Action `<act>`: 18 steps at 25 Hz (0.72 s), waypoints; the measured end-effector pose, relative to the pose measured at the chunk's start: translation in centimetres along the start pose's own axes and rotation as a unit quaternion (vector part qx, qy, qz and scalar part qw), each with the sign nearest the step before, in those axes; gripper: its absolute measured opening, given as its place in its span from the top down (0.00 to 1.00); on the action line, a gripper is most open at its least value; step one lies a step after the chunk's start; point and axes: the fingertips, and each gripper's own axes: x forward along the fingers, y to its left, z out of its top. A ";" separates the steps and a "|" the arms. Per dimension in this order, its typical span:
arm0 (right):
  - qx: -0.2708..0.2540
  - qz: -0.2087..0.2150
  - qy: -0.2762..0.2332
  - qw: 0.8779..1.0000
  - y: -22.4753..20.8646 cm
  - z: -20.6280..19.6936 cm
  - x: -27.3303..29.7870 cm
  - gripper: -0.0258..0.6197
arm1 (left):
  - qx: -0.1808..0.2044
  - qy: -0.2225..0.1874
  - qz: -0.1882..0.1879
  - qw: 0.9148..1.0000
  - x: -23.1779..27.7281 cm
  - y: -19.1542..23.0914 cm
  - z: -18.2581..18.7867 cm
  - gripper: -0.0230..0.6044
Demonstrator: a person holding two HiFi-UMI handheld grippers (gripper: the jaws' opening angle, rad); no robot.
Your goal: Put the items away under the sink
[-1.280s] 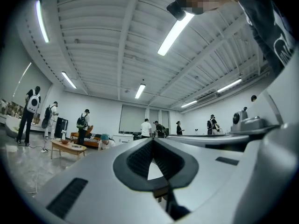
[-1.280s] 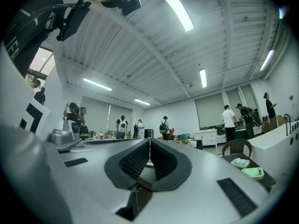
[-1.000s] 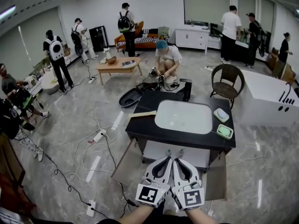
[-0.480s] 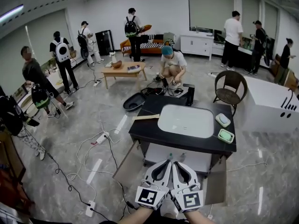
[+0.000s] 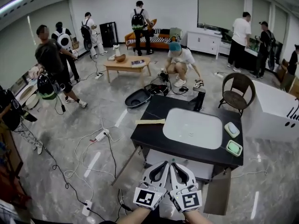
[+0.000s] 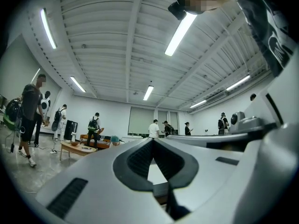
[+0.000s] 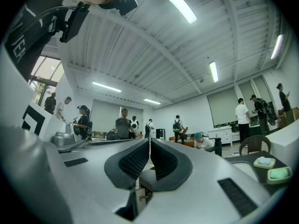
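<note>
The sink unit, a black counter [image 5: 148, 133] with a white basin [image 5: 192, 128], stands just beyond my two grippers. On its right end lie a pale soap in a dish [image 5: 231, 129] and a green one [image 5: 234, 148]. Below the counter a white shelf [image 5: 205, 170] shows between open brown doors [image 5: 217, 192]. My left gripper [image 5: 164, 163] and right gripper [image 5: 174, 164] hang side by side in front of the unit, both shut with nothing between the jaws. In the right gripper view the right gripper [image 7: 149, 143] points past the counter and the dishes [image 7: 265, 162]. The left gripper [image 6: 153, 142] points level across the room.
Cables and power strips [image 5: 99, 136] trail over the floor to the left. A person [image 5: 181, 64] crouches behind the sink unit beside a black tub [image 5: 137, 98]. A round chair [image 5: 239, 90] and a white bathtub [image 5: 273, 113] stand to the right. Several people stand farther off.
The sink unit has slid rightward in the head view as the view shifted. Both grippers stayed together, shut. At the left a person carrying a green bag has walked into view.
</note>
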 end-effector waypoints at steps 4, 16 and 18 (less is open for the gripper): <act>0.008 0.023 0.041 0.999 -0.8 -1.7 5.7 0.91 | -0.010 0.012 0.012 1.000 2.7 4.8 -1.6 0.95; -0.005 0.066 0.129 0.989 -3.7 -7.2 20.1 0.91 | -0.024 0.052 0.019 0.998 10.7 16.7 -6.2 0.95; -0.009 0.071 0.116 0.991 -4.0 -8.1 22.1 0.91 | -0.028 0.058 0.017 0.998 11.6 18.3 -7.1 0.95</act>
